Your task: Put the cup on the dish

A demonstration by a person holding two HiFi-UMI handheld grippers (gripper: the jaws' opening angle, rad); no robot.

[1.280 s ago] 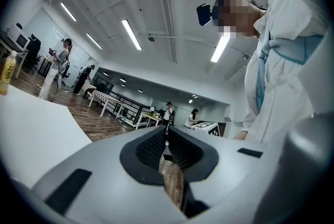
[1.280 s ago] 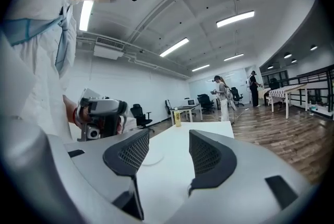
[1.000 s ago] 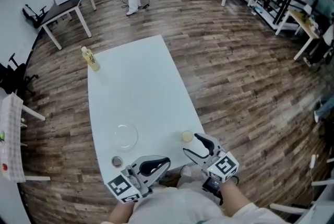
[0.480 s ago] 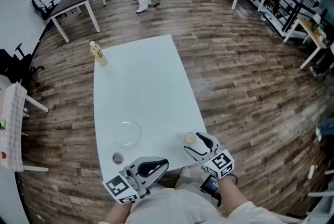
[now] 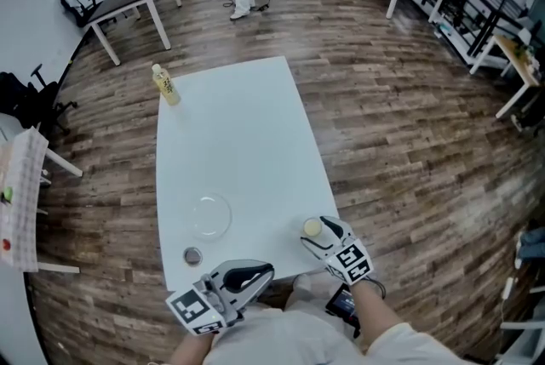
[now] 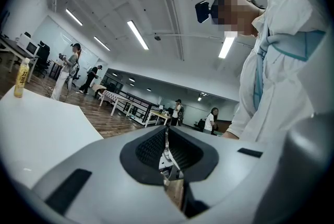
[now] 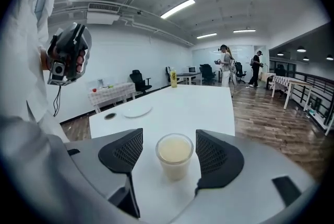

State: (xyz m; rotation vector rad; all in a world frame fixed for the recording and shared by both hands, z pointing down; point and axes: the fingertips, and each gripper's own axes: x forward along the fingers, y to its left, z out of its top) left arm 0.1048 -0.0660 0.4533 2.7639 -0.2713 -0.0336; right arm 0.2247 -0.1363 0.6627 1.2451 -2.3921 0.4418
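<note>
The cup (image 7: 175, 155) of pale liquid stands upright on the white table (image 5: 238, 134), well apart from the dish (image 5: 209, 216), on its right. The right gripper (image 5: 317, 234) has the cup between its jaws, which are opening and do not touch it. The left gripper (image 6: 166, 147), nearer to the person than the dish, has its jaws pressed together on nothing.

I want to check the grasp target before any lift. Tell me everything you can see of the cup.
The cup is small, round and clear, plastic by its look, and nearly full of a pale yellowish liquid. It stands upright on the white table, close to its near right corner. It sits between the jaws of the right gripper, which are opening; neither pad touches it. Only the table touches it.
</note>
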